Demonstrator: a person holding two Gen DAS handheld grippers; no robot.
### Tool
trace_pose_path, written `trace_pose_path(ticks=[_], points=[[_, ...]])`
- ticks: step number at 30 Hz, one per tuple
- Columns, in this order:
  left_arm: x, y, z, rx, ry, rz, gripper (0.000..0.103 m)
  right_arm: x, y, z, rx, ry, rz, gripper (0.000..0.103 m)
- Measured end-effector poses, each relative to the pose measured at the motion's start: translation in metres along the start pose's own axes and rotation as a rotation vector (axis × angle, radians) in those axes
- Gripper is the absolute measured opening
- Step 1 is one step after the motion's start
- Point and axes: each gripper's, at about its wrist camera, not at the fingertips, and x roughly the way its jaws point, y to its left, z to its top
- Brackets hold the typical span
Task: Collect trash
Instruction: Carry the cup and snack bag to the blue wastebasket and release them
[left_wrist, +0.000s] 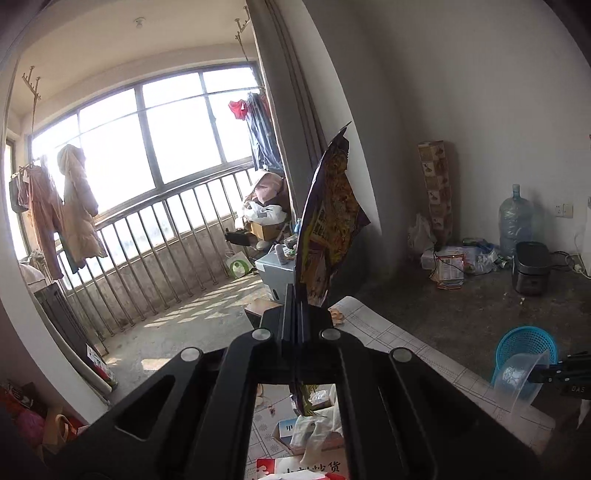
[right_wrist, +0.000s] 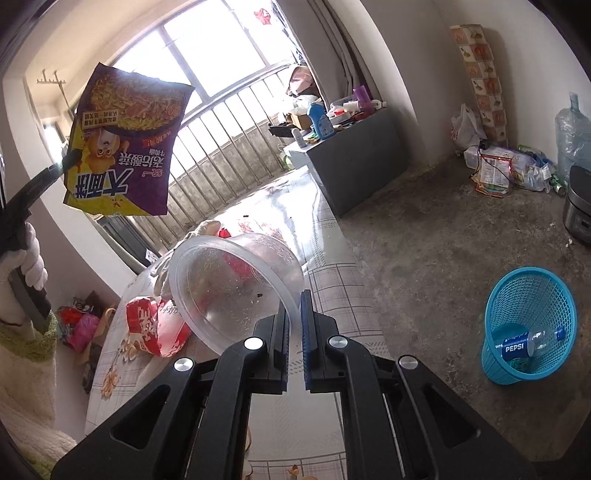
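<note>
Left gripper (left_wrist: 295, 295) is clamping the purple noodle wrapper (right_wrist: 125, 147) by its edge, holding it up above the table (right_wrist: 332, 280), well clear of the blue basket (right_wrist: 532, 325). Right gripper (right_wrist: 293, 314) is pinching the clear plastic bowl (right_wrist: 236, 284) by its rim, tilted over the table. Both are probably being carried to the basket, which is lying on the floor beside the table, a Pepsi bottle (right_wrist: 524, 345) inside.

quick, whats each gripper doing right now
Left gripper: shut on the noodle packet.
Right gripper: shut on the clear plastic bowl, at its rim.
</note>
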Motion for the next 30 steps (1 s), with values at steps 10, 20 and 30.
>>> trace_pose_path(ticks=[10,20,30], points=[[0.03,-0.119,0.017,0.03,0.027,-0.276,0.0,-0.035,-0.054,-0.002,0.108,-0.075,-0.089,0.006],[0.08,-0.247,0.007,0.076,0.161,-0.512,0.0,-0.06,-0.125,-0.017,0.256,-0.114,-0.214,0.006],[0.171,-0.358,-0.038,0.038,0.462,-0.729,0.0,-0.08,-0.228,-0.043,0.484,-0.106,-0.479,0.006]])
